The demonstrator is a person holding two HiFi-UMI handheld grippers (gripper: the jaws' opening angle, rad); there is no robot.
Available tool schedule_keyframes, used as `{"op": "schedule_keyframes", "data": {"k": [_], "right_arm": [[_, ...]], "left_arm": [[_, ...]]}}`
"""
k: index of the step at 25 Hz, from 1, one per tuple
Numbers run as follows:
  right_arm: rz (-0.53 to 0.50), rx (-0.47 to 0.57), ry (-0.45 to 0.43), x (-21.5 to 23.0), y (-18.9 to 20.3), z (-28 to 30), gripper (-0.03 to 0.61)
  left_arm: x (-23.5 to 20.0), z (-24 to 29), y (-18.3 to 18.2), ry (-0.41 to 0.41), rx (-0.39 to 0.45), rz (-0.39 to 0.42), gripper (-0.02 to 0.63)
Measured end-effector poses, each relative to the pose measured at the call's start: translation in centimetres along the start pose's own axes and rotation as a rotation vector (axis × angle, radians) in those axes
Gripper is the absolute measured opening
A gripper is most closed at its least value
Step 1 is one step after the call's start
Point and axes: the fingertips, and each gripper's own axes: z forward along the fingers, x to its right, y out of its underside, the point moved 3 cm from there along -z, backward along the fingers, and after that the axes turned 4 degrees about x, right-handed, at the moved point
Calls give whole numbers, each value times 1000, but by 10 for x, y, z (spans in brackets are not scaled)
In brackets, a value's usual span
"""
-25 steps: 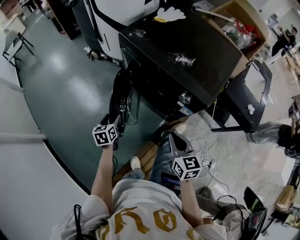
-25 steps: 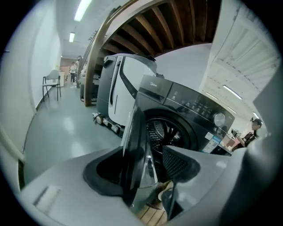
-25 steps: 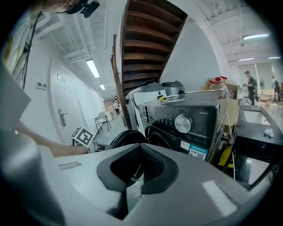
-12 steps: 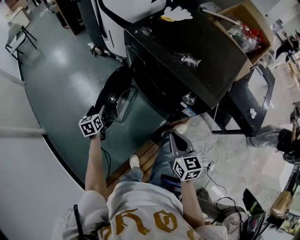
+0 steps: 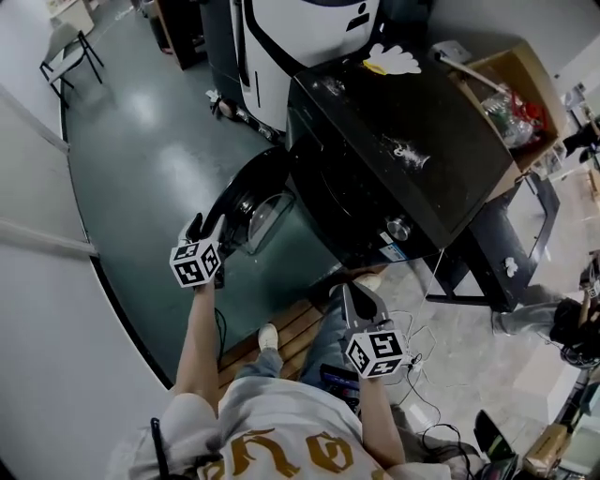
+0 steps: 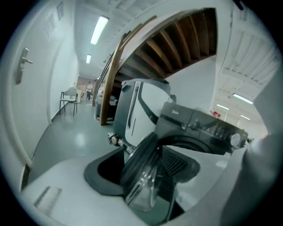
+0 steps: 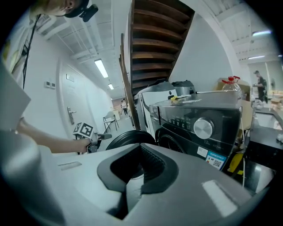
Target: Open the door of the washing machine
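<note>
The black washing machine (image 5: 403, 159) stands in the middle of the head view, and its round door (image 5: 251, 202) is swung out to the left. My left gripper (image 5: 202, 232) is shut on the door's outer rim. In the left gripper view the door's edge and glass bowl (image 6: 141, 176) sit between the jaws of the left gripper (image 6: 143, 170), with the machine's front (image 6: 199, 126) behind. My right gripper (image 5: 349, 292) hangs below the machine's front corner, shut and empty. The right gripper view shows its closed jaws (image 7: 132, 172), the door (image 7: 128, 139) and the control knob (image 7: 203, 128).
A white appliance (image 5: 300, 28) stands behind the machine. A cardboard box with bottles (image 5: 506, 84) is at its right, above a black stand (image 5: 497, 253). Cables (image 5: 422, 375) lie on the floor. A wooden board (image 5: 281, 323) is underfoot. A white wall (image 5: 47, 328) curves along the left.
The door has swung further out from the machine with my left gripper on its rim. The right gripper has stayed where it was.
</note>
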Motion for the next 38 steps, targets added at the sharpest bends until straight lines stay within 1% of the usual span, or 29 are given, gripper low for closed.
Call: {"op": "schedule_keyframes", "data": {"k": [2,4,5,7,9,10,12,13,16,20,23,31,38], "right_arm": [[-20,22,19,-6,-11,0,12],[-34,58,39,-13,-23,-2,12],[-36,79,46,-17,-28,-3,12],[-39,113,52,-27,-35,-5,12],[-40,139,41,-40,-38,-7,12],[-40,152,31,-46,-40,-8,12],[-41,175,21,-57,-44,-8,12],[-41,183,20,-62,-45,-8,12],[-49,191,19,-73,-47,-8,11],[-57,211,22,-76,-55,-8,11],[-54,213,30,-74,-56,-8,12],[-50,182,58,-62,-51,-10,12],[-36,179,62,-52,-46,-9,12]], "left_arm": [[23,-28,-19,82,71,-21,270],[48,-56,-37,172,120,-37,265],[61,-69,-45,216,138,-33,262],[86,-91,-57,289,166,19,249],[103,-115,-67,328,218,84,207],[108,-126,-73,337,255,97,183],[109,-141,-81,340,305,89,175],[107,-145,-83,338,309,86,173],[96,-153,-87,326,295,102,173],[85,-162,-93,303,300,105,171],[86,-161,-91,302,286,117,164],[98,-149,-88,330,266,105,156],[98,-139,-80,322,242,98,156]]}}
